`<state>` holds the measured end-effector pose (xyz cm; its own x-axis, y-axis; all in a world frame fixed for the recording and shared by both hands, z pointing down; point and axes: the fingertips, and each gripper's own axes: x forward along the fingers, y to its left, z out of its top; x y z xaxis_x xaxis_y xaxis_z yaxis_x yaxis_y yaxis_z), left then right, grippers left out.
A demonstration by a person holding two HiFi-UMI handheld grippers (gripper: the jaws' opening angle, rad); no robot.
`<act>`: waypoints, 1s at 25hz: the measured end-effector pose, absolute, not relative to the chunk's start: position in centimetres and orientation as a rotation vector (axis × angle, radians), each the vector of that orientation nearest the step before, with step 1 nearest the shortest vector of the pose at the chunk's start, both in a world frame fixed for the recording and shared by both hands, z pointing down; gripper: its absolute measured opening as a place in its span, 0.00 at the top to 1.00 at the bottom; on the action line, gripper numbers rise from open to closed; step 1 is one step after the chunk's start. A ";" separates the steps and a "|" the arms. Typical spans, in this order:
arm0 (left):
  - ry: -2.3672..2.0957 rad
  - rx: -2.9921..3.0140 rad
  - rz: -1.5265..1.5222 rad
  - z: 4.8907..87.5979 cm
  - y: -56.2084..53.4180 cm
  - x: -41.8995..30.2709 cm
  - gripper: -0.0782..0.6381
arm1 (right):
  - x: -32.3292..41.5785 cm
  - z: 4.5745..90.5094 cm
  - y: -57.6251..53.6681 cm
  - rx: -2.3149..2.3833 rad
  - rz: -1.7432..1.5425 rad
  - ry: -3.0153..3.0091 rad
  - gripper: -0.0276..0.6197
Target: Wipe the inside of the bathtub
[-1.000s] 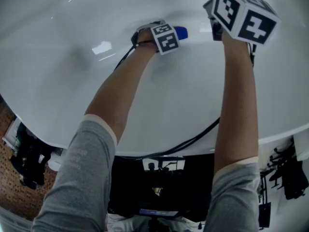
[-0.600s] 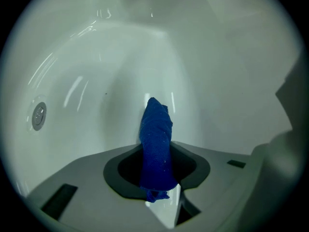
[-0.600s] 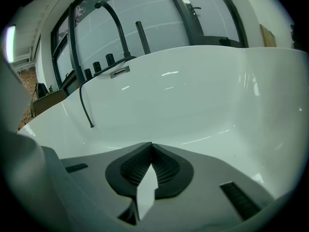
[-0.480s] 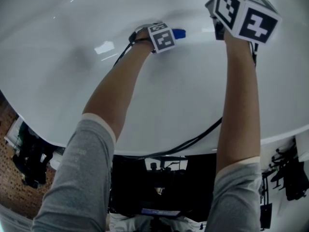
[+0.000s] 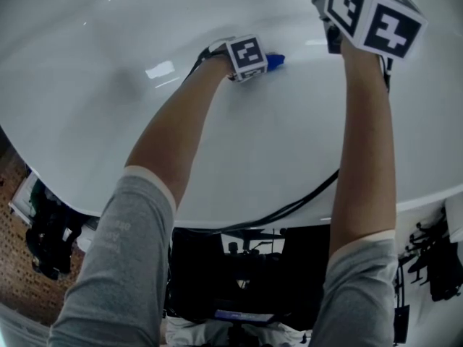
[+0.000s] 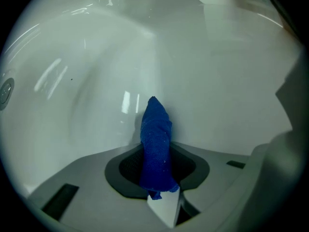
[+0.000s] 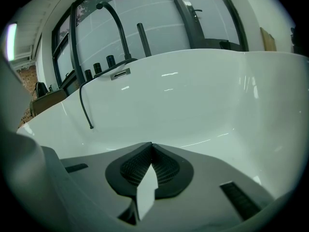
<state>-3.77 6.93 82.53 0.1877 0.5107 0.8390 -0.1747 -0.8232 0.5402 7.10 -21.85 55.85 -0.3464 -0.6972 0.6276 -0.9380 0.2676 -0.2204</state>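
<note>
One white bathtub (image 5: 108, 92) fills the frame. My left tool (image 6: 159, 178), upper centre, is clenched on one blue cloth (image 6: 155, 134). The cloth's long axis follows the jaws, tip pointing up-frame at the tub wall. My right tool (image 7: 150, 161), upper right, is clenched on nothing.

Blue cloth (image 6: 155, 144), glossy white bathtub (image 5: 289, 143), black-and-white square-patterned marker cubes (image 5: 372, 13), grey sleeves (image 5: 123, 266), black faucet (image 7: 115, 25).

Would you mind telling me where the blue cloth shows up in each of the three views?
Head view: blue cloth, upper centre, slightly right.
Left gripper view: the cloth, lower centre, pinched between the jaws.
Right gripper view: not in it.
Shared landmark: the white bathtub wall.
</note>
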 end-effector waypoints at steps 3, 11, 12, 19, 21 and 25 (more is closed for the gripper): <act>0.403 1.987 1.493 80.3 8.0 -0.9 0.73 | 7.7 55.8 -21.5 1.500 0.776 -2.129 0.95; 0.462 1.950 1.286 73.5 9.4 1.0 0.73 | 10.0 52.7 -18.1 1.539 0.776 -2.073 0.95; 0.458 1.941 1.259 72.8 9.6 1.1 0.72 | 10.2 51.9 -17.7 1.543 0.769 -2.075 0.95; 0.530 1.896 1.166 66.8 11.2 1.7 0.72 | 11.2 45.4 -15.2 1.582 0.737 -2.090 0.95; 0.560 1.884 1.163 65.2 11.7 1.9 0.72 | 11.5 43.6 -14.4 1.592 0.731 -2.093 0.95; 0.591 1.863 1.140 62.3 12.7 1.9 0.72 | 10.9 41.2 -12.8 1.594 0.753 -2.113 0.95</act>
